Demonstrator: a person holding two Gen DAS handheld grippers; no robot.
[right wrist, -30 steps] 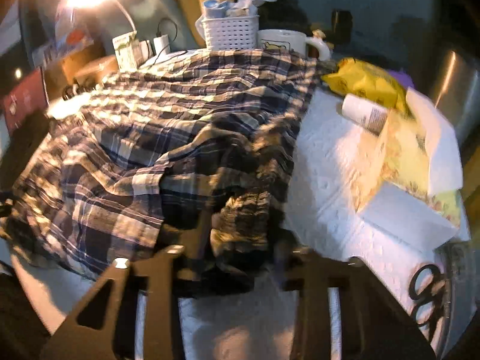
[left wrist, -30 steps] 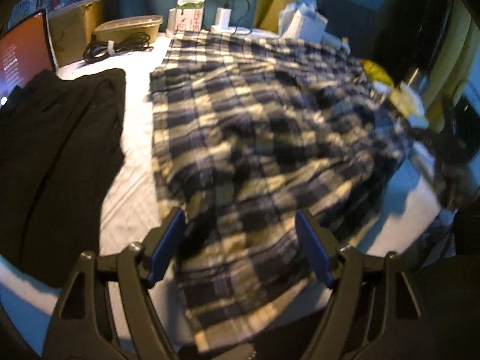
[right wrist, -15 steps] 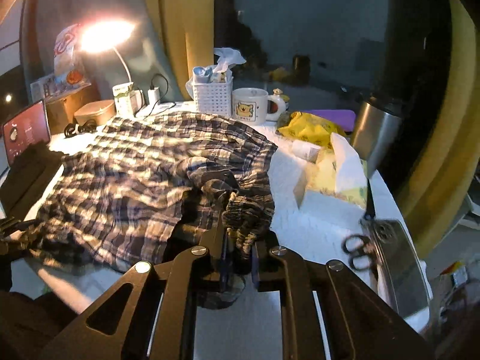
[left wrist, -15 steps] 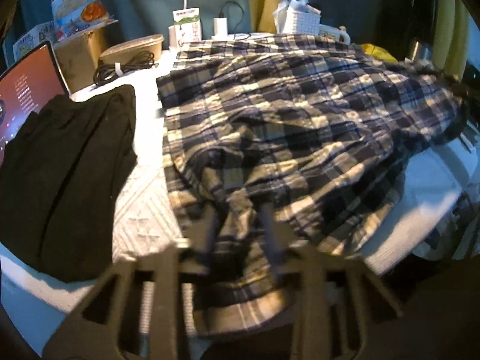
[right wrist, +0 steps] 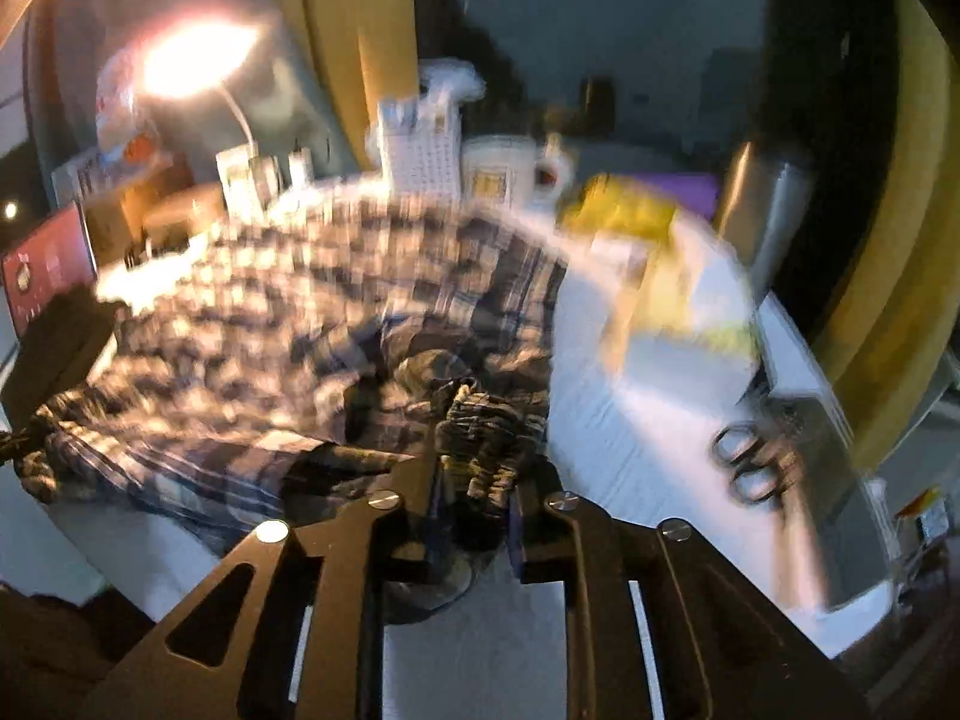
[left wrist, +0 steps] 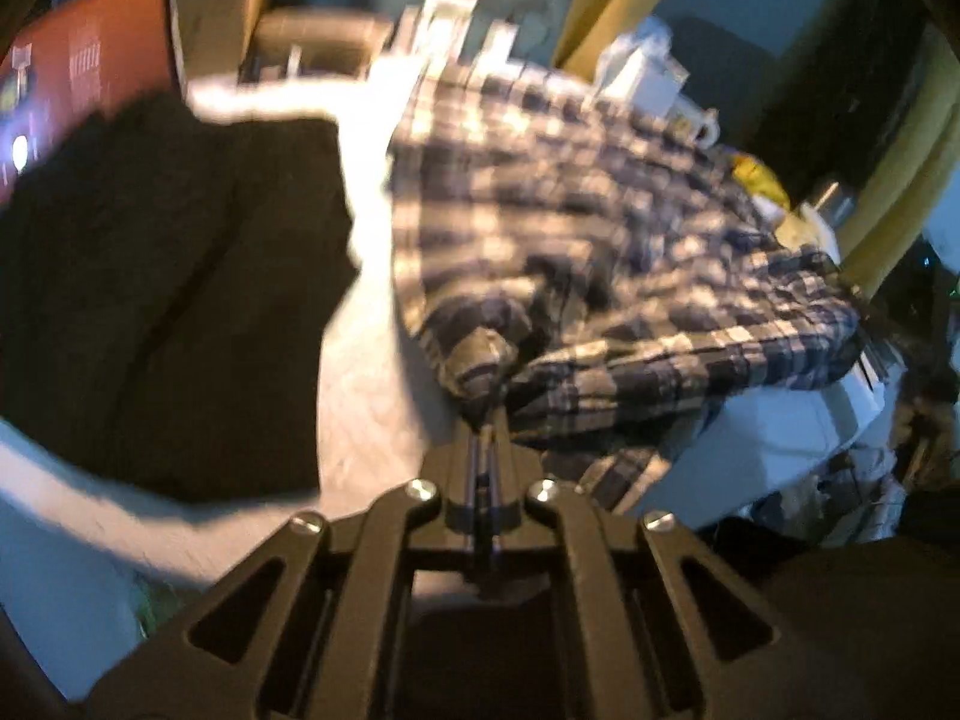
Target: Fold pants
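At the bottom centre of the left wrist view, the left gripper [left wrist: 487, 420] has its jaws pinched tight on a bunched edge of the plaid pants [left wrist: 600, 228], which lie spread across the white table cover [left wrist: 366, 372] in mid-frame. Low in the right wrist view, the right gripper [right wrist: 477, 480] grips a thick wad of the same cloth; its jaws have just been opening a little, with the fabric between them. Both views are blurred. To fold well, both held edges should probably rise together and travel evenly, and the right grip looks worth firming. A black garment [left wrist: 150, 300] lies at left; a lamp [right wrist: 192, 57], mug [right wrist: 498, 177] and scissors [right wrist: 750, 459] crowd the surface's edges.
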